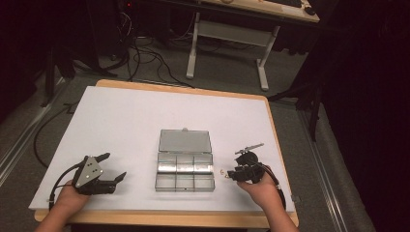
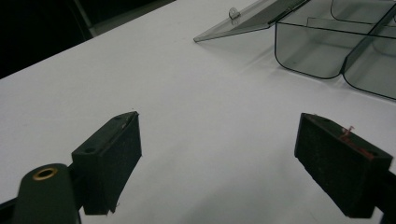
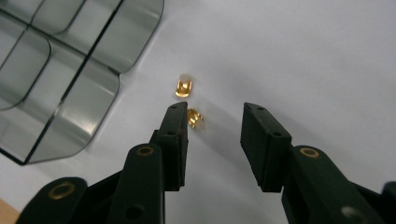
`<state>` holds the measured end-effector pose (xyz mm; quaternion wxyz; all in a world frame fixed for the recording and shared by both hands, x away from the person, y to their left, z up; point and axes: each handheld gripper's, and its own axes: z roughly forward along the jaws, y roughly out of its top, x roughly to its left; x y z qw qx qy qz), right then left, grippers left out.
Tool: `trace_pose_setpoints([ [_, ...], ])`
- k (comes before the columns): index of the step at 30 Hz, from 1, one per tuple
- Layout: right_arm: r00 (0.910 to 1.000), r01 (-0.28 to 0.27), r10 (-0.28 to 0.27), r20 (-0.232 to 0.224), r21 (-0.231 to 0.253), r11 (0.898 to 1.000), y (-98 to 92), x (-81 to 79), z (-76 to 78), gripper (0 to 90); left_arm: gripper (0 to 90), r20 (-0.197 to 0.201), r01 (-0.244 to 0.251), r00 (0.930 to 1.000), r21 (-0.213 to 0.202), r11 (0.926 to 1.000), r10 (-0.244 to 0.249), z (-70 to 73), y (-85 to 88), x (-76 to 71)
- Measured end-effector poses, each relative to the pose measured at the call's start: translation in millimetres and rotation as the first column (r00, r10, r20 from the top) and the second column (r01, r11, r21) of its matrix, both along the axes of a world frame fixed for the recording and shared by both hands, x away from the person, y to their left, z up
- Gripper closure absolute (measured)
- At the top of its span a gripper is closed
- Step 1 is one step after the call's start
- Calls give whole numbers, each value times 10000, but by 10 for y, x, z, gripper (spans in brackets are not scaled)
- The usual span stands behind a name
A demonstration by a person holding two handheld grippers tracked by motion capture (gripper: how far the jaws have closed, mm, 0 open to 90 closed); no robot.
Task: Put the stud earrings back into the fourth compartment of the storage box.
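Reaching in low beside the clear compartment box (image 1: 184, 166), the right gripper (image 3: 212, 126) hangs over two small brass fittings (image 3: 189, 101) lying on the white table (image 1: 125, 121), just off the box's near right corner; its jaws stand partly open with nothing between the pads, and the nearer fitting (image 3: 195, 118) sits right at the tip of one jaw, at the edge of the gap and not yet centred in it; I judge the gripper is held this low and this narrow so that a short sideways shift would bracket the piece for a lift into one of the compartments. The box lies with its lid (image 1: 185, 140) thrown flat back away from the person, presumably so every cell can be reached from above; its cells look empty as far as the pictures show. The farther fitting (image 3: 184, 87) lies on its side with its long axis running roughly away from the jaws, a pale end pointing outward; the nearer one lies slantwise across the gap, its pale end turned toward the far jaw, though both are too small to read finely. The left gripper (image 2: 219, 158) rests over bare table to the left of the box, jaws spread wide and empty, seemingly parked out of the way.
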<state>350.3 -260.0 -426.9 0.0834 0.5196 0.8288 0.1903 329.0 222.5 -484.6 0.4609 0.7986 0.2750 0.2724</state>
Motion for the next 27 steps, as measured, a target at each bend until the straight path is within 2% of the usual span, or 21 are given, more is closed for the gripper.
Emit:
trace_pose_setpoints([
  [7, 9969, -242, 224, -751, -223, 9995, 20, 0, -7, 635, 152, 57, 6, 10000, 47, 10000, -6, -1, -6, -7],
  [9, 9952, -504, 470, -864, -384, 9980, 29, 3, -9, 630, 152, 50, 6, 10000, 43, 10000, -7, -1, -4, -6],
  [10, 9933, -522, 486, -1048, -313, 9981, 39, 3, -6, 626, 152, 43, 13, 10000, 35, 10000, -14, -1, -5, -6],
  [17, 9878, -636, 569, -1448, -422, 9971, 74, 18, -7, 626, 152, 66, 19, 10000, 47, 10000, -19, -2, -6, -8],
  [18, 9862, -796, 694, -1506, -631, 9948, 84, 23, -20, 624, 152, 72, 27, 10000, 50, 10000, -28, -2, -7, -9],
  [23, 9781, -831, 645, -1981, -874, 9927, 103, 40, -53, 618, 152, 43, 30, 10000, 69, 10000, -30, -1, -7, -5],
  [27, 9766, -820, 654, -2047, -741, 9939, 110, 90, -42, 620, 152, 51, 36, 10000, 85, 10000, -37, -1, -8, -6],
])
